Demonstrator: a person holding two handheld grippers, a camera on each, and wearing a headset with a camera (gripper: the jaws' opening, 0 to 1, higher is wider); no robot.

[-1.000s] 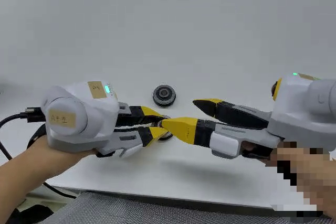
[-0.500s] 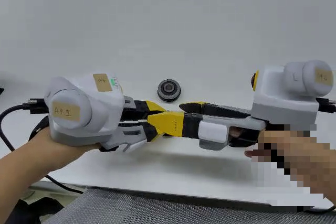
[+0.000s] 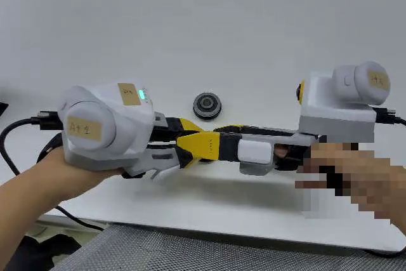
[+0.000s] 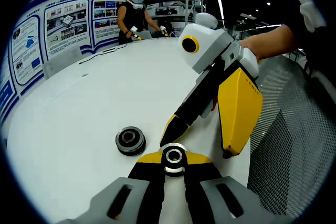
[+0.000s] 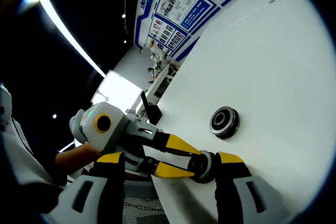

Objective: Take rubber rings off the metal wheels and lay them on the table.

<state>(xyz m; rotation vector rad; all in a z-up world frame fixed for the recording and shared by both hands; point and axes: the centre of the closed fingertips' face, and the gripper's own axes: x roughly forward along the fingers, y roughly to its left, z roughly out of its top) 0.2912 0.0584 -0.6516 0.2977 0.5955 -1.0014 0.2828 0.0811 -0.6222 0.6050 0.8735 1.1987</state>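
Note:
My left gripper (image 4: pixel 173 156) is shut on a small metal wheel (image 4: pixel 174 160) with a dark rubber ring, held just above the white table (image 4: pixel 68 124). My right gripper (image 4: pixel 202 140) comes in from the right, open, one yellow finger (image 4: pixel 239 108) beside the wheel and the other behind it. In the right gripper view the held wheel (image 5: pixel 203 166) sits by my right gripper's (image 5: pixel 170 158) right-hand jaw, with the left gripper (image 5: pixel 189 164) pinching it. From the head view, the left gripper (image 3: pixel 187 139) and right gripper (image 3: pixel 212 136) overlap, hiding the wheel. A second ringed wheel (image 3: pixel 207 105) lies flat behind them.
The table's near edge (image 3: pixel 190 236) runs just below the grippers, with grey mesh flooring beyond. A black cable (image 3: pixel 16 128) trails from the left gripper. A person stands at the table's far end (image 4: pixel 131 17), well away.
The right gripper has moved left and rolled over, bringing its open jaws around the wheel held by the left gripper. The left gripper stays shut on the wheel.

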